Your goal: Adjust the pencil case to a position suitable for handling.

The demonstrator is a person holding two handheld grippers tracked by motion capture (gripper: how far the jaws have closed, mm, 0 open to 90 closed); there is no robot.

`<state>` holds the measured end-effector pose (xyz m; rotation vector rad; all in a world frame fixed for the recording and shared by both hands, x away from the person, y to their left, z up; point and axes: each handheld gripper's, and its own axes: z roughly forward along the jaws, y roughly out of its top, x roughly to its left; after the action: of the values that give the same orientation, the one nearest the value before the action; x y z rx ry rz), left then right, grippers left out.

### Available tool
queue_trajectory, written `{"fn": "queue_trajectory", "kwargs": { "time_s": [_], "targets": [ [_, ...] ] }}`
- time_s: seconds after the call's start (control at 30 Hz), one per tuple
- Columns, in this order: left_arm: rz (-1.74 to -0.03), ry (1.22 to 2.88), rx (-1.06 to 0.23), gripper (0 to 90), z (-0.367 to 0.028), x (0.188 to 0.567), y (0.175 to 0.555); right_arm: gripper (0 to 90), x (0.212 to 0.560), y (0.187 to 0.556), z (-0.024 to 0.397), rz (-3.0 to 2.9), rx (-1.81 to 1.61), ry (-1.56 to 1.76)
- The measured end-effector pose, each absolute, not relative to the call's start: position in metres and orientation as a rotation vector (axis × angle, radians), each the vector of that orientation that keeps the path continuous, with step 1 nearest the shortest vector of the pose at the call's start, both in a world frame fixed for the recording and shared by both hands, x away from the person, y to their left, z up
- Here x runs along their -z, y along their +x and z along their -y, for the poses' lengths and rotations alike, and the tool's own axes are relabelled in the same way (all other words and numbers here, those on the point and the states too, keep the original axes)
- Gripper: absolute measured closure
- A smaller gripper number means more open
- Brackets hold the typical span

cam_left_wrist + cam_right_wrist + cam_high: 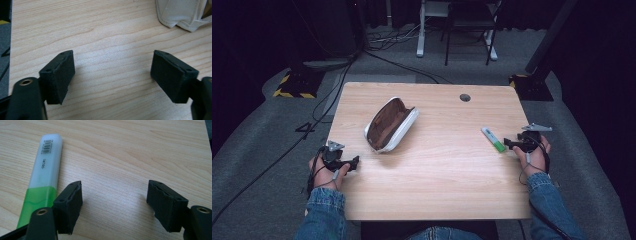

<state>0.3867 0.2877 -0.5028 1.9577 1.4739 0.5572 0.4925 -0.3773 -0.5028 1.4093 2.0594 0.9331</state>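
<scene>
An open white pencil case [390, 124] with a brown lining lies left of the table's middle; a corner of the case [183, 15] shows at the top right of the left gripper view. A white highlighter with a green cap [493, 139] lies near the right edge. My left gripper [355, 162] rests at the table's left front edge, open, with bare wood between its jaws [112, 75]. My right gripper [507, 144] sits just right of the highlighter [42, 180], open and empty [115, 200]; the pen lies outside its left jaw.
The wooden table [437, 185] has a round cable hole [465, 97] at the back right. Cables and stand bases lie on the grey floor beyond, with a chair and desk legs [457, 30] farther back.
</scene>
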Motion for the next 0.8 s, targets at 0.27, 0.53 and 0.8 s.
{"fn": "queue_trajectory", "kwargs": {
  "time_s": [0.27,0.53,0.8],
  "targets": [
    [-1.477,1.929,-0.539,21.9,-0.288,0.491,0.385,29.0,0.503,0.492,0.377,-2.061,-0.934,1.406],
    [-1.452,1.904,-0.53,23.4,-0.282,0.472,0.383,29.0,0.503,0.492,0.377,-2.065,-0.936,1.405],
    [-1.398,1.884,-0.531,24.2,-0.272,0.457,0.384,28.8,0.503,0.491,0.376,-2.07,-0.938,1.4]
  ]
}}
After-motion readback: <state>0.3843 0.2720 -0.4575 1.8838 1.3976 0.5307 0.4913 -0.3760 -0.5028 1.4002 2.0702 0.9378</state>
